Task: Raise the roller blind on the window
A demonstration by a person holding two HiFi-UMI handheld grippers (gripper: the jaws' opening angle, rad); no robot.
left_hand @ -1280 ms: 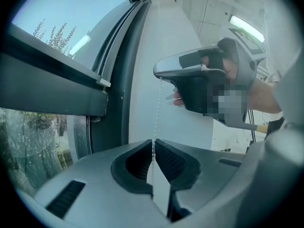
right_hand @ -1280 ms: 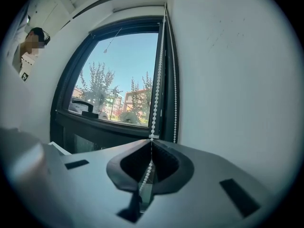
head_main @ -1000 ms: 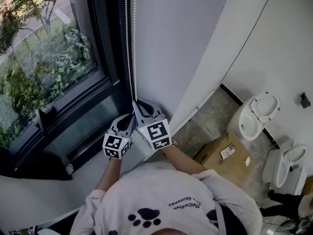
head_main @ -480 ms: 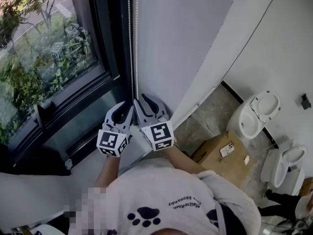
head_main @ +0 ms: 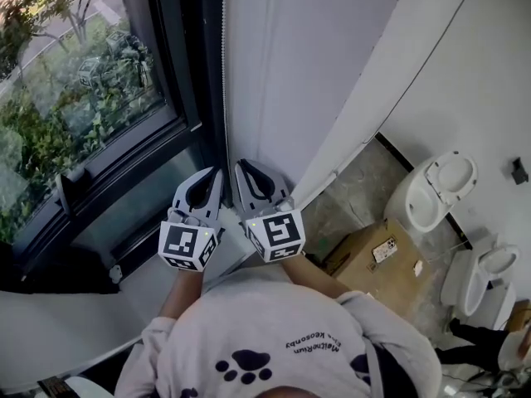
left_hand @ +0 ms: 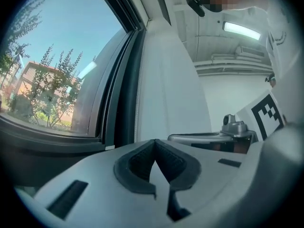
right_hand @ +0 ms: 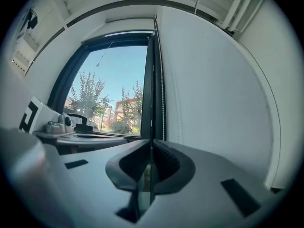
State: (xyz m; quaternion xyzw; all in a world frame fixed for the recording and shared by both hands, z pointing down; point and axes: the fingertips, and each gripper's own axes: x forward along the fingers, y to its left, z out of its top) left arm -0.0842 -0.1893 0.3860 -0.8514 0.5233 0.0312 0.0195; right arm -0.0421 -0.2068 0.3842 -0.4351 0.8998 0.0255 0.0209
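At the window (head_main: 83,98) frame: mid re-grip on the bead chain (head_main: 224,98).
Head view: left gripper (head_main: 216,174) and right gripper (head_main: 241,167) flank the chain; window uncovered, blind itself not visible. Left gripper view: jaws fully closed, chain in the grip unconfirmed. Right gripper view: jaws have just been closing, now a slit, chain beside it, ungripped. Next, probably: centre chain, clamp, pull.
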